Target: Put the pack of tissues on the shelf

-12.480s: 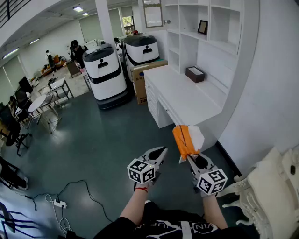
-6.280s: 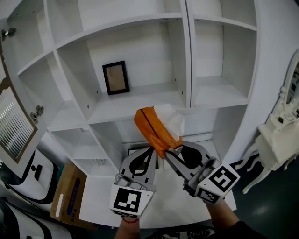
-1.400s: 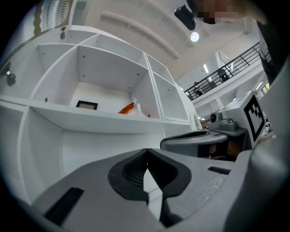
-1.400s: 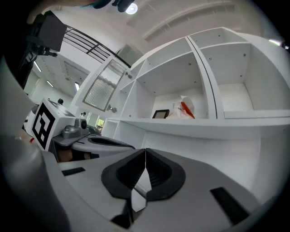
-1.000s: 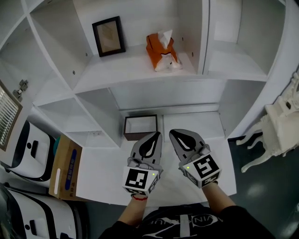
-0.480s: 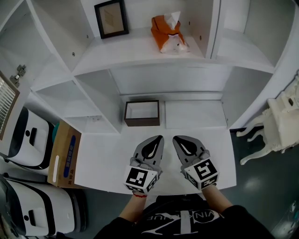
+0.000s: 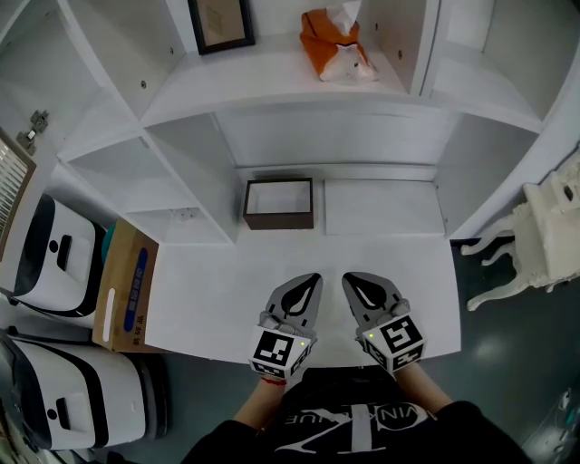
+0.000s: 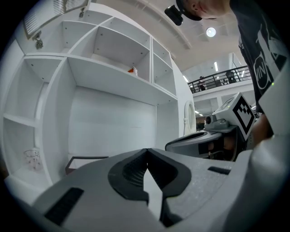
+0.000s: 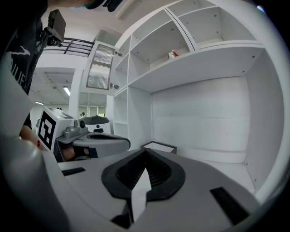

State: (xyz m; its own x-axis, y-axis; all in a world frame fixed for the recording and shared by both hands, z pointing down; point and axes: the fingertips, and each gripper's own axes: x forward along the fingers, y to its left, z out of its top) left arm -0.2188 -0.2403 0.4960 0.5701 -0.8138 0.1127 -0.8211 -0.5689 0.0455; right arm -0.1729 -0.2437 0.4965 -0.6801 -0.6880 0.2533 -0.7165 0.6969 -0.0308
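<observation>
The orange pack of tissues [image 7: 335, 45] lies on the white shelf [image 7: 263, 77] at the top of the head view, white tissue poking out of it. It shows small and far off as the orange pack [image 8: 132, 70] in the left gripper view and as the orange pack [image 9: 172, 54] in the right gripper view. My left gripper [image 7: 314, 279] and right gripper [image 7: 347, 279] hang side by side low over the white desk [image 7: 227, 290], both shut and empty, far below the pack. Each gripper's tips meet in its own view, the left gripper [image 8: 146, 152] and the right gripper [image 9: 145, 152].
A dark open box [image 7: 278, 203] sits on the desk under the shelf. A framed picture [image 7: 222, 23] stands left of the pack. A cardboard box [image 7: 122, 290] and white robots [image 7: 54, 254] stand at left. A white ornate chair [image 7: 544, 236] is at right.
Both grippers have drawn back and down toward the desk's near edge. The shelf and the tissue pack have slid toward the top of the head view. The pack stays on the shelf.
</observation>
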